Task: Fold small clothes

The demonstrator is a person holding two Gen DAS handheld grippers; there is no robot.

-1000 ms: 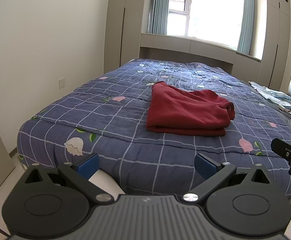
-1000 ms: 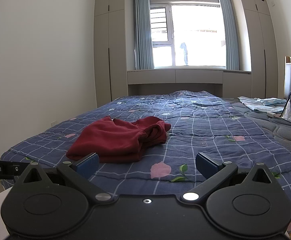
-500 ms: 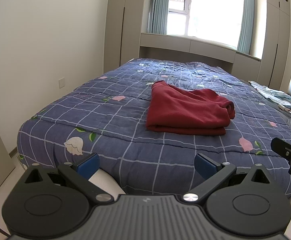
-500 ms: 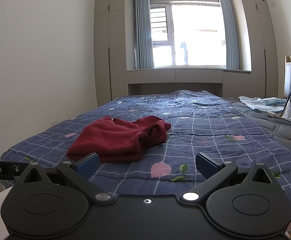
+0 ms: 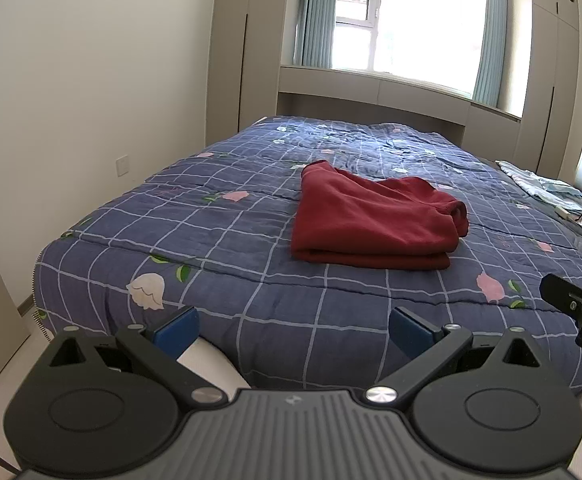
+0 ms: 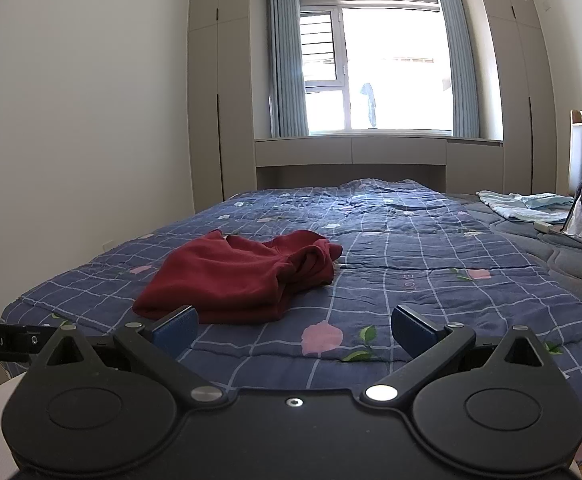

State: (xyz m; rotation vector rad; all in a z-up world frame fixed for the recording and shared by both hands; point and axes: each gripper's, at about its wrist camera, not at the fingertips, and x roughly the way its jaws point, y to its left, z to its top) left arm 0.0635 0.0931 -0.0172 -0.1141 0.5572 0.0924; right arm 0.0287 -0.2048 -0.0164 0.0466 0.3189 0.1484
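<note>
Left gripper [image 5: 293,328] and right gripper [image 6: 295,328]: fingers wide, empty, short of bed edge. Red garment [image 5: 375,224] lies folded on checked quilt [image 5: 211,248], well ahead of fingertips. Fold looks done; if tidying, pinch bunched right-hand end, smooth flat.

left tool [image 5: 293,330]: fingers spread wide, empty | right tool [image 6: 293,330]: fingers spread wide, empty

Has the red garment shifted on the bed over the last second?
No. The red garment sits on the same quilt squares of the bed, in line with the pink flower as before.
</note>
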